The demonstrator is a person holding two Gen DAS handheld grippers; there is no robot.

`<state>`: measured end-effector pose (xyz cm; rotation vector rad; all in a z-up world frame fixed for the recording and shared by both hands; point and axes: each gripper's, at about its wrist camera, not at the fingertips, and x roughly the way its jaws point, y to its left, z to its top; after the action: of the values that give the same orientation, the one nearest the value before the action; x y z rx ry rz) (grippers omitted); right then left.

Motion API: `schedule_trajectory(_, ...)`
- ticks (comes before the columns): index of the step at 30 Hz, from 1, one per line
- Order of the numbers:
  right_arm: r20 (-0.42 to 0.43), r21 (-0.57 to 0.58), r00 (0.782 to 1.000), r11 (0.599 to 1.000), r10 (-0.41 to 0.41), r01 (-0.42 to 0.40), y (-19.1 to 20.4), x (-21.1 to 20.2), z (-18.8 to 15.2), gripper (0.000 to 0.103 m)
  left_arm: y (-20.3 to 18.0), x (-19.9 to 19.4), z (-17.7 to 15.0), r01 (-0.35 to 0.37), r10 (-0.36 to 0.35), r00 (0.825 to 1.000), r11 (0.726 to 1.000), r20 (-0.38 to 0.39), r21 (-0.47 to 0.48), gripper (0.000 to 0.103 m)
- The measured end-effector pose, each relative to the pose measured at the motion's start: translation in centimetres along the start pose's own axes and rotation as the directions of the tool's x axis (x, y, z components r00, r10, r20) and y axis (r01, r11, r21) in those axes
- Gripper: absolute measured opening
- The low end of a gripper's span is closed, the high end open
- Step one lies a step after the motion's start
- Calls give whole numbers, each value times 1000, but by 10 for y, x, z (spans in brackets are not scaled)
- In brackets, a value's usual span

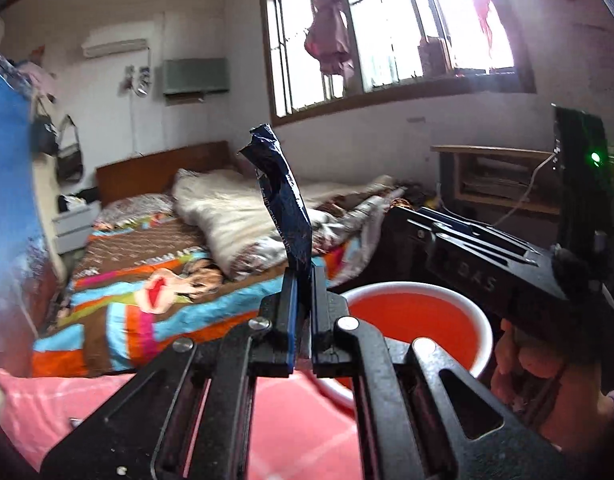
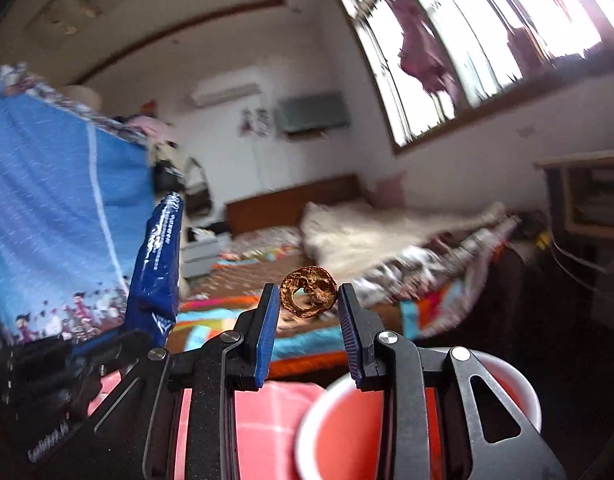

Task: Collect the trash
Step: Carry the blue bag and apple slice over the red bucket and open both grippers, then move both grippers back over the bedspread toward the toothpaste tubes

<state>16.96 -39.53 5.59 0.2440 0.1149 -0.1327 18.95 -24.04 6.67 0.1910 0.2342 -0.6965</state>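
Note:
My left gripper (image 1: 302,280) is shut on a dark blue crumpled wrapper (image 1: 285,196) that stands up from its fingers. The wrapper also shows in the right wrist view (image 2: 157,264), at the left, held by the left gripper. My right gripper (image 2: 309,300) holds a brown, holed, walnut-shell-like scrap (image 2: 309,298) between its fingertips. A red bin with a white rim (image 1: 477,312) stands just below and right of the left gripper, and below the right gripper (image 2: 519,380). The right gripper body (image 1: 487,264) is above the bin's far right side.
Pink checked cloth (image 1: 287,420) covers the surface under both grippers. A bed with a colourful quilt (image 1: 147,280) and white blanket (image 1: 235,216) lies ahead. A blue fabric wardrobe (image 2: 55,208) stands at the left. A wooden shelf (image 1: 495,176) and window (image 1: 387,28) are at the right.

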Motion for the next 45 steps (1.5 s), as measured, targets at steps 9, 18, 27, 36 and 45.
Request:
schedule_trajectory(9, -173, 25, 980, 994, -98, 104, -42, 17, -14, 28, -21, 56, -8, 122, -135, 975, 989, -176, -85, 37)
schedule_trajectory(18, -266, 46, 957, 990, -120, 137, -56, 24, -28, 29, -29, 92, -19, 162, -225, 924, 963, -309, -215, 39)
schedule_trajectory(27, -314, 54, 941, 987, -126, 150, -57, 33, -33, 29, -19, 102, -21, 135, -239, 912, 942, -334, -307, 64)
schedule_trajectory(36, -294, 50, 949, 990, -110, 130, -50, 34, -32, 40, 14, 68, -21, 1, -96, 958, 944, -270, -331, 75)
schedule_trajectory(45, -118, 3, 992, 999, -37, 38, -2, 13, -18, 56, 61, -6, -14, -187, 153, 981, 918, -123, -350, 82)
